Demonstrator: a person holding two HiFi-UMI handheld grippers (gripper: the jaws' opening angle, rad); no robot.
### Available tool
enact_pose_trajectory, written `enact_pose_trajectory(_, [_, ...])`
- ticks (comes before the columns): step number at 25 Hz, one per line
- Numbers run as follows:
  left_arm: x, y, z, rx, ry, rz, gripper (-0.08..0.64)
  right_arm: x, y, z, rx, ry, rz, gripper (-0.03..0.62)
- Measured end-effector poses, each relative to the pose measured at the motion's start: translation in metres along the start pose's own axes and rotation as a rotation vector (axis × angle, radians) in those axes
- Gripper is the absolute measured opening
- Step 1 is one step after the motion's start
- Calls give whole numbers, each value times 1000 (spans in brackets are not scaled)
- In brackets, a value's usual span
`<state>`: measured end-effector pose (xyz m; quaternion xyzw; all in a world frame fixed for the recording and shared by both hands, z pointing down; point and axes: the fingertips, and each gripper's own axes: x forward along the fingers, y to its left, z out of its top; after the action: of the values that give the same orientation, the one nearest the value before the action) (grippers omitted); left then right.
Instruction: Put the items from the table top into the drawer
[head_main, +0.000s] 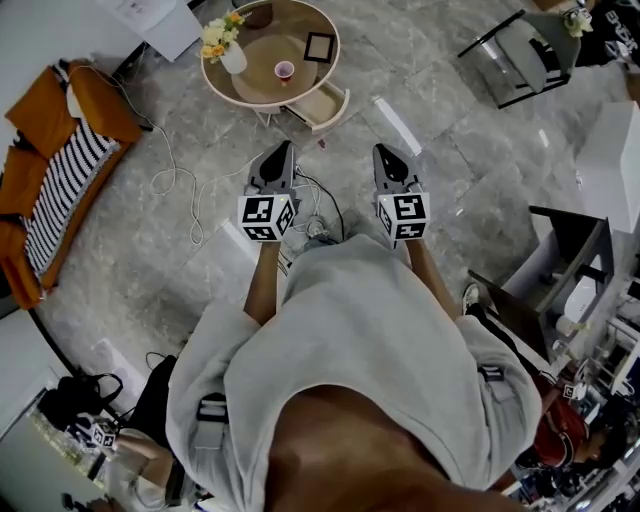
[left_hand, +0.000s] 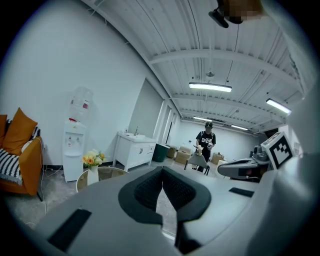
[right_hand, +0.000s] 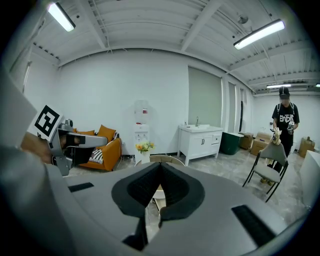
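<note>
Head view is showing a grey marble floor (head_main: 450, 130) spreading under everything, with the person's grey shirt (head_main: 360, 340) filling the lower middle. An orange sofa (head_main: 40, 170) carrying a striped cushion (head_main: 65, 190) is sitting along the left edge. A round table (head_main: 300, 85) is standing at the top centre, well ahead of both grippers, and a grey chair (head_main: 520, 55) is standing at the upper right. White cables (head_main: 190, 190) are trailing over the floor between the sofa and the person.

The person is holding the left gripper (head_main: 282, 150) and the right gripper (head_main: 385, 150) side by side, both pointing towards the table and neither touching anything. In the left gripper view, the left gripper (left_hand: 161, 172) is showing its dark pads pressed together at the tips with nothing between them. In the right gripper view, the right gripper (right_hand: 160, 167) is likewise pressed together and carrying nothing.

The table's drawer (head_main: 322, 105) is hanging open on the side nearest the person. On the table top, a white vase of yellow flowers (head_main: 228, 45) is standing near the left rim, a dark picture frame (head_main: 320, 46) is lying near the right rim, and a small pink cup (head_main: 285, 70) is sitting between them, nearer the drawer.
</note>
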<state>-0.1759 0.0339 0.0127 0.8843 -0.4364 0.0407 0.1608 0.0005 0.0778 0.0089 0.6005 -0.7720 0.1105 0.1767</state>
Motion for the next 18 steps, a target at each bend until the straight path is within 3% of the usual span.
enact_pose_trajectory(8, [32,-17,5,23,34,35,16,19,-35,-3,37,2,51,24])
enact_pose_trajectory(18, [103,-63,8,56,74,128,17,54,-130,12,46,-46,142,24])
